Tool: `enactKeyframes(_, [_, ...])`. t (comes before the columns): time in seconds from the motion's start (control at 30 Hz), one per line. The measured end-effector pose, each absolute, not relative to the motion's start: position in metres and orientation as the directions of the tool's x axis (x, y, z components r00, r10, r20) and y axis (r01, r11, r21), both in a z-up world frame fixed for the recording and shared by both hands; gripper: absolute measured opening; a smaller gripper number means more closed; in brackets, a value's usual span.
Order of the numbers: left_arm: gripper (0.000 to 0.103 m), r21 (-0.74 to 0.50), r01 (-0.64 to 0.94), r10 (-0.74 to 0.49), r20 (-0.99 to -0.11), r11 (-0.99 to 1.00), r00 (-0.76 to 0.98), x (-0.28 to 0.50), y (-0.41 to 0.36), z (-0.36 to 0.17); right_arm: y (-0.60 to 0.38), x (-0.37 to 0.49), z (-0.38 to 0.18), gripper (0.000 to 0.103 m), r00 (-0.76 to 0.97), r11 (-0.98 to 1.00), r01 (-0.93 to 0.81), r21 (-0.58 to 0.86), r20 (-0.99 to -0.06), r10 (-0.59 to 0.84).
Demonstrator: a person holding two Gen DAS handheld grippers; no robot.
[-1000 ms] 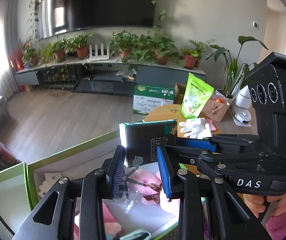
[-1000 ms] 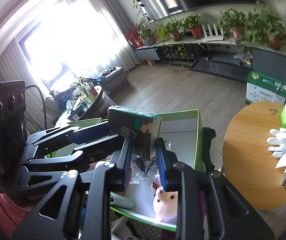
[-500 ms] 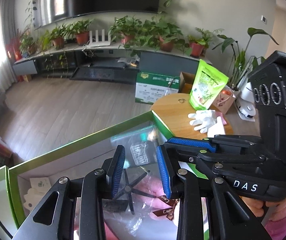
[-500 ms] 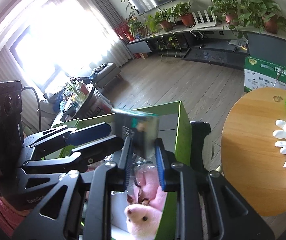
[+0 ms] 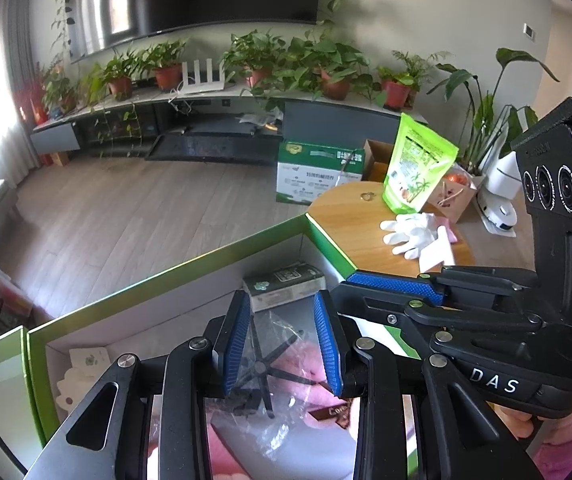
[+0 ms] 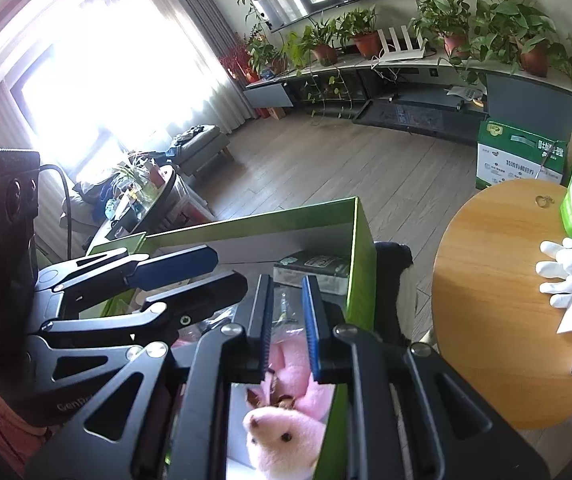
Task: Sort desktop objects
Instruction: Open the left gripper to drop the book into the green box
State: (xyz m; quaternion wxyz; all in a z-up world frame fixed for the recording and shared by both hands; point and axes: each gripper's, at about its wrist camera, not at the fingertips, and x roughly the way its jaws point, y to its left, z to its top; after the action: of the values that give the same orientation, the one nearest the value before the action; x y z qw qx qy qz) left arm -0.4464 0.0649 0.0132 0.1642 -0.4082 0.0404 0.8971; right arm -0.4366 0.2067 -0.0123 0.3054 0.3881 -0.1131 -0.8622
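A round wooden desk stands at the right of the scene, and a green-edged cardboard box sits just beside its near left edge. On the far side of the desk stands a green snack pouch, upright, with a white glove lying in front of it.

Inside the box, a pink plush toy lies at the near end, partly under a clear plastic bag. A small dark green carton lies flat against the far wall of the box, touching neither hand-held gripper.

The left hand-held gripper hangs over the box interior, above the plastic bag. Its blue pads stand slightly apart with nothing clamped between them. The right hand-held gripper hangs over the same box, just beside the left one, above the plush toy. Its pads are drawn close together, with a narrow gap and nothing held.
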Motion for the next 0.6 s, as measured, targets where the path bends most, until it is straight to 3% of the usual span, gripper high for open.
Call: enactKeyframes(0.6, [0.034, -0.036, -0.353, 0.282, -0.677, -0.935, -0.679, -0.341, 0.058, 0.103, 0.205, -0.332, 0.076, 0.016, -0.564, -0.767, 0.523, 0.373, -0.523, -0.639])
